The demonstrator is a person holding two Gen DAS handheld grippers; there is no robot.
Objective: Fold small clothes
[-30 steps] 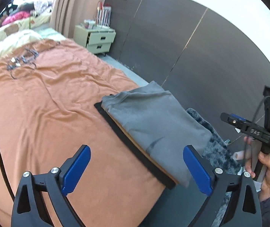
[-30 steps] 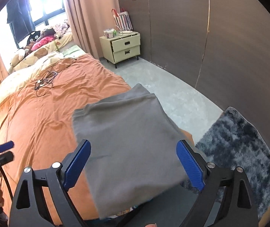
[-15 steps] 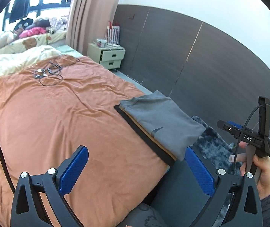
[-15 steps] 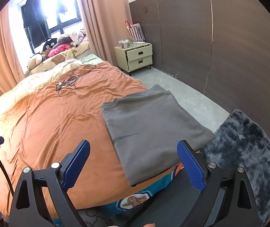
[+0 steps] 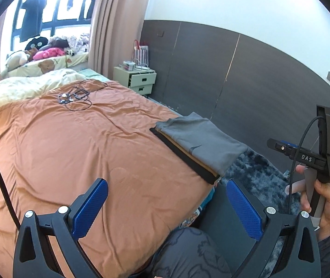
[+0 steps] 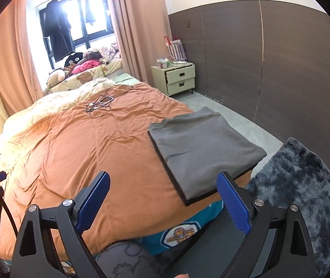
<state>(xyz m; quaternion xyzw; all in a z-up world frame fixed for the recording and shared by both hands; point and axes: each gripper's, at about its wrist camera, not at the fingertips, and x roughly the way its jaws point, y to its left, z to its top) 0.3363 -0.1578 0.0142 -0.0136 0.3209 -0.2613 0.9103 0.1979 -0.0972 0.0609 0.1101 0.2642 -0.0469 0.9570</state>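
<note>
Left tongs gaped wide, empty | right tongs gaped wide, empty | folded grey garment topped stack at bed corner, 1 o'clock from right tongs, long axis 11-to-5 | right hand judged nearer.

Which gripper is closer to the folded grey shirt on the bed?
Right. The right gripper hangs open just short of the folded grey shirt. The left gripper is open too, further off to the shirt's left, over the orange blanket.
</note>
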